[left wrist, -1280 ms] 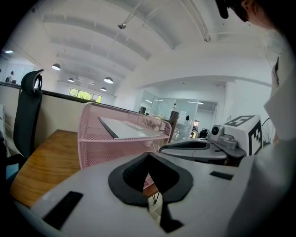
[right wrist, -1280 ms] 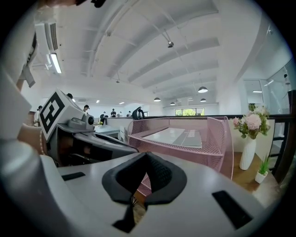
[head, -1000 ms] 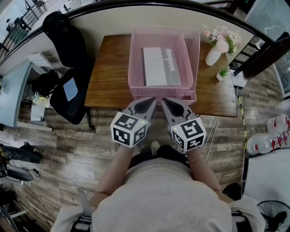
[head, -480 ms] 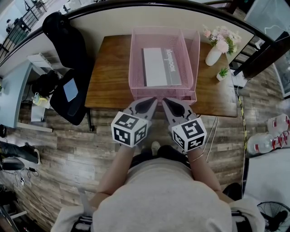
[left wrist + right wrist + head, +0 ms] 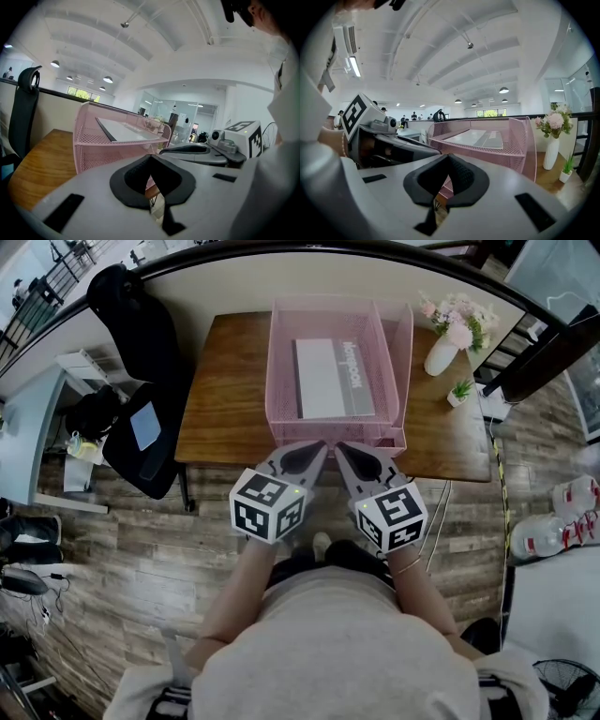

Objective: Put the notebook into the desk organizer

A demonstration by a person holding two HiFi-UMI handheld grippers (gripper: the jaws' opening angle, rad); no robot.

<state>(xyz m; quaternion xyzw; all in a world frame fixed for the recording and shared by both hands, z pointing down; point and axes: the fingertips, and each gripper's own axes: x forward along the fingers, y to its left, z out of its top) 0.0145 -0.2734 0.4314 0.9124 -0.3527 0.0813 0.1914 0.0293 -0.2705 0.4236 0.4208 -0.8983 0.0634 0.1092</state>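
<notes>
Task at or near completion. The grey notebook (image 5: 333,378) lies flat in the top tray of the pink mesh desk organizer (image 5: 275,381), which stands midway along the worktop (image 5: 225,399), between its left and right edges. The left gripper (image 5: 309,452) and right gripper (image 5: 345,454) hang side by side at the worktop's near edge, just in front of the organizer and apart from the notebook. Each has its jaws pressed together on nothing. Judged from this, the placement is done and no handling step appears left.
</notes>
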